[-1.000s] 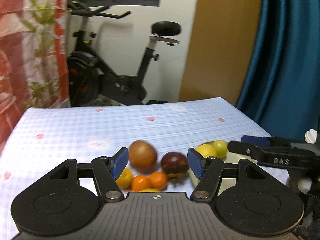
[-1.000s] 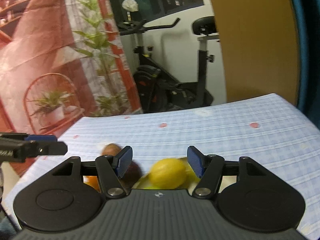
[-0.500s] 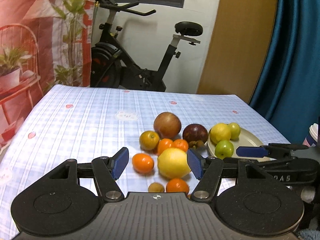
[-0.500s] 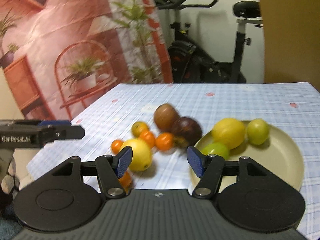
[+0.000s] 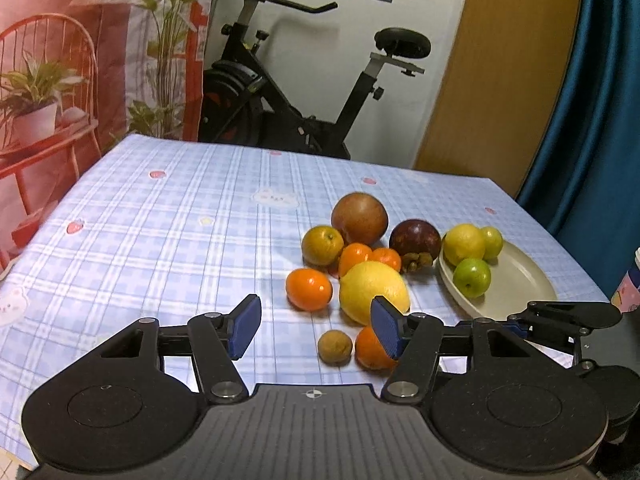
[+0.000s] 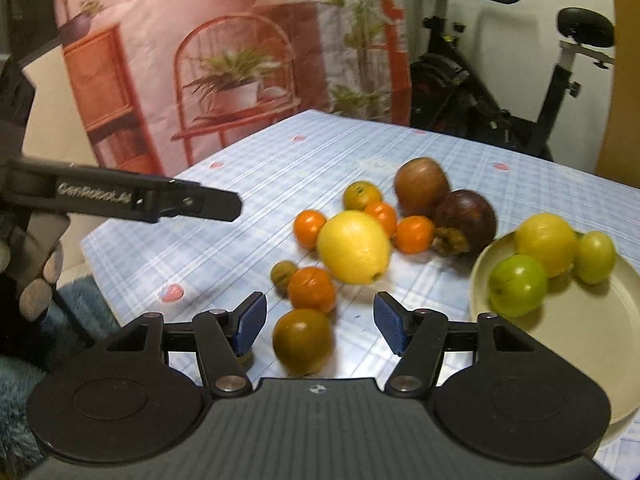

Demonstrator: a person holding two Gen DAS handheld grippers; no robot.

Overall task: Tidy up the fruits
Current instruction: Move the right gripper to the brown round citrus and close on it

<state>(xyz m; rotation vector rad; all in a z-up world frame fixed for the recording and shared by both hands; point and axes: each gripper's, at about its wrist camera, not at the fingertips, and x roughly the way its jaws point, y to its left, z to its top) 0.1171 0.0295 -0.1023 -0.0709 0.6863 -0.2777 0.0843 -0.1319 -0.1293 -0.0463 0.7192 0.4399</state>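
An exercise bike [image 5: 304, 92] and a teal curtain [image 5: 592, 100] stand behind the desk [image 5: 160, 232] with its blue checked cloth, where loose fruits cluster around a large lemon [image 5: 374, 292], and a cream plate [image 5: 516, 288] at 3 o'clock of them holds a yellow fruit [image 5: 464, 244] and two green ones. The left claw [image 5: 316, 326] hangs above the near edge of the cluster, jaws apart after closing slightly, gripping nothing. The right claw [image 6: 320, 326] hangs likewise, apart and empty, over a brownish-green fruit [image 6: 303, 340] at 6 o'clock of the lemon.

Two lemons [image 5: 374, 297], two green fruits [image 5: 472, 277], four small oranges [image 5: 309, 289], one plate [image 5: 516, 284].
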